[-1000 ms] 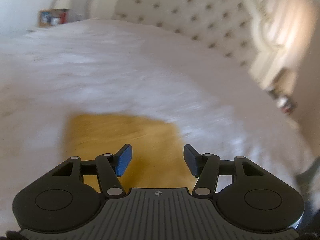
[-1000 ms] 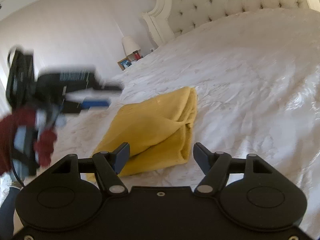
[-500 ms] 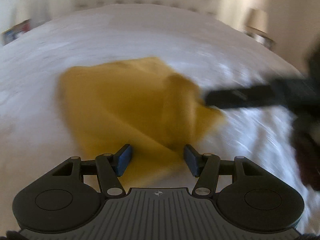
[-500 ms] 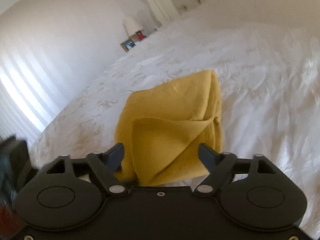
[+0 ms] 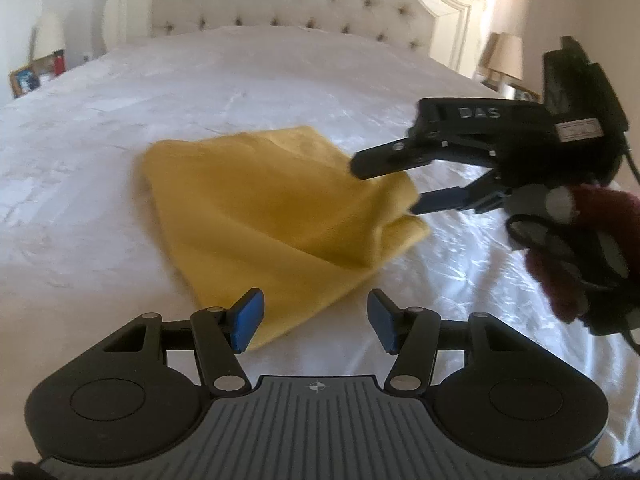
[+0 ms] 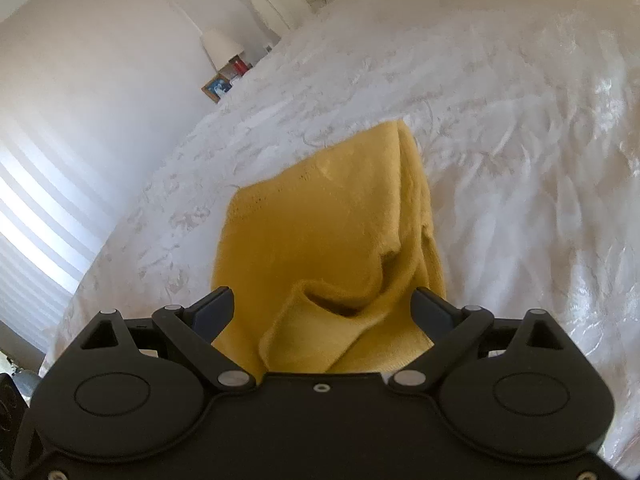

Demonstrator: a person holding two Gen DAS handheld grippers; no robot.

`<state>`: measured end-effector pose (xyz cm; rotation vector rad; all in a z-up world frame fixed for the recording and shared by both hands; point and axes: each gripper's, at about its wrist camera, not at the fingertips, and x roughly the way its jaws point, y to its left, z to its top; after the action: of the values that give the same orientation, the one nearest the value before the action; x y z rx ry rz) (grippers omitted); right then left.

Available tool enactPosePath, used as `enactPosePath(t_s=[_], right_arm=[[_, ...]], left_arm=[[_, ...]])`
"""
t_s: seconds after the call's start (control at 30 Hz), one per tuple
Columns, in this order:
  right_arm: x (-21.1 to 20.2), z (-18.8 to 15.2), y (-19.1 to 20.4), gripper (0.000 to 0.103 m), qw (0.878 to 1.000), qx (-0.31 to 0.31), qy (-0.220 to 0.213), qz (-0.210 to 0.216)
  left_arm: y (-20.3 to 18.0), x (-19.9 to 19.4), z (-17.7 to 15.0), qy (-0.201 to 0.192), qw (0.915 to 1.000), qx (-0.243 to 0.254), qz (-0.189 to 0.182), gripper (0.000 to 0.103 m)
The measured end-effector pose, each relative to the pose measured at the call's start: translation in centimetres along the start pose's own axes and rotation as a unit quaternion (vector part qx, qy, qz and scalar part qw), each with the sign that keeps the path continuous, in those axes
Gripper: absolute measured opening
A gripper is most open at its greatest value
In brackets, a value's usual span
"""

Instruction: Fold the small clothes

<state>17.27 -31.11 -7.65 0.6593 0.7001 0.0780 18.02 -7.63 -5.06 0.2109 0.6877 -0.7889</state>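
Your right gripper (image 6: pixel 322 310) has its two fingers wide apart, and they hold nothing. The yellow cloth (image 6: pixel 332 240) sits right between them. Its thick, folded end is the part closest to you, and a loose flap curls up there, almost at the gripper's body. From that end the cloth runs straight away from you, up toward the far side of the bed (image 6: pixel 520 140). So its long way lines up with the way your right fingers point.

Your left gripper (image 5: pixel 316 320) is open too, and it holds nothing. Seen from this side, the yellow cloth (image 5: pixel 260 208) lies in front of it and a little to the left. A pointy corner of the cloth comes down near the left blue pad (image 5: pixel 249 319), but you cannot tell if they touch. The cloth lies flat on the white bed cover, partly folded, with a fat rolled edge on its right side.

In the left view you can also see your right gripper (image 5: pixel 384 184) reaching in from the right. One finger is over the fat edge and one is beside it, with a gap between them.

Your right hand is the nearer one to the thick end. It looks like the next good move is to close those fingers on that edge and carry it across the cloth toward the left. The cloth is soft and floppy, so the layers may slip apart if you pinch only the top one.
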Motion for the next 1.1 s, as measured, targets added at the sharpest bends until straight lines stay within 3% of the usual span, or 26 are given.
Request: enactPosePath(t_s=[0.07,0.13,0.2,0.23,0.33,0.47,0.53,0.63,0.7,0.73,0.83,0.9,1.0,1.1], right_arm=[[0.0,0.1,0.3,0.096,1.000,-0.004,-0.002,-0.006],[0.4,0.1,0.6,0.086,1.000,-0.017,0.009,-0.017],[0.6,-0.1,1.0,0.023,0.999,-0.044,0.021,-0.023],[0.4,-0.1,1.1,0.020,0.997,-0.061,0.017,-0.037],[-1.0,-0.1,0.0,0.020,0.995,-0.082,-0.003,-0.061],[-1.2,-0.2,-2.8,0.021,0.993,-0.072,0.013,-0.095],[-1.4,-0.1,-3.5,0.029,0.992,-0.075,0.020,-0.102],[-2.4,0.3,-3.3,0.032,0.992,-0.085,-0.006,-0.090],[-2.8,0.8,-2.9,0.061,0.992,-0.098,-0.024,-0.081],[-2.6,1.2,-2.5,0.065,0.991,-0.107,-0.030,-0.073],[-1.3,2.2,-1.2,0.067,0.988,-0.137,-0.035,-0.061],[0.0,2.8,-0.4,0.067,0.986,-0.157,-0.031,-0.054],[2.2,3.9,0.1,0.066,0.985,-0.166,-0.021,-0.049],[4.4,5.1,0.1,0.066,0.984,-0.170,-0.014,-0.056]], left_arm=[[0.3,0.0,0.1,0.000,0.9999,-0.002,0.010,0.055],[0.8,0.2,0.3,0.001,0.9997,-0.016,0.018,0.055],[1.2,0.6,0.5,0.000,0.9989,-0.040,0.024,0.055],[1.5,0.7,0.5,0.000,0.9983,-0.052,0.025,0.055],[2.7,0.9,0.3,0.010,0.9964,-0.078,0.032,0.055],[4.3,1.7,-0.7,0.050,0.9923,-0.104,0.045,0.055],[4.9,1.7,-1.2,0.066,0.9900,-0.117,0.042,0.055],[5.1,0.8,-1.1,0.069,0.9898,-0.116,0.046,0.055],[5.2,-0.1,-0.5,0.047,0.9896,-0.128,0.046,0.055],[5.1,-0.5,-0.1,0.032,0.9896,-0.133,0.043,0.055],[4.5,-0.7,1.5,-0.008,0.9902,-0.133,0.040,0.056],[4.0,0.3,2.3,-0.013,0.9905,-0.130,0.042,0.056],[3.6,2.0,2.4,-0.006,0.9906,-0.132,0.038,0.056],[3.5,3.9,1.3,0.029,0.9908,-0.125,0.042,0.056]])
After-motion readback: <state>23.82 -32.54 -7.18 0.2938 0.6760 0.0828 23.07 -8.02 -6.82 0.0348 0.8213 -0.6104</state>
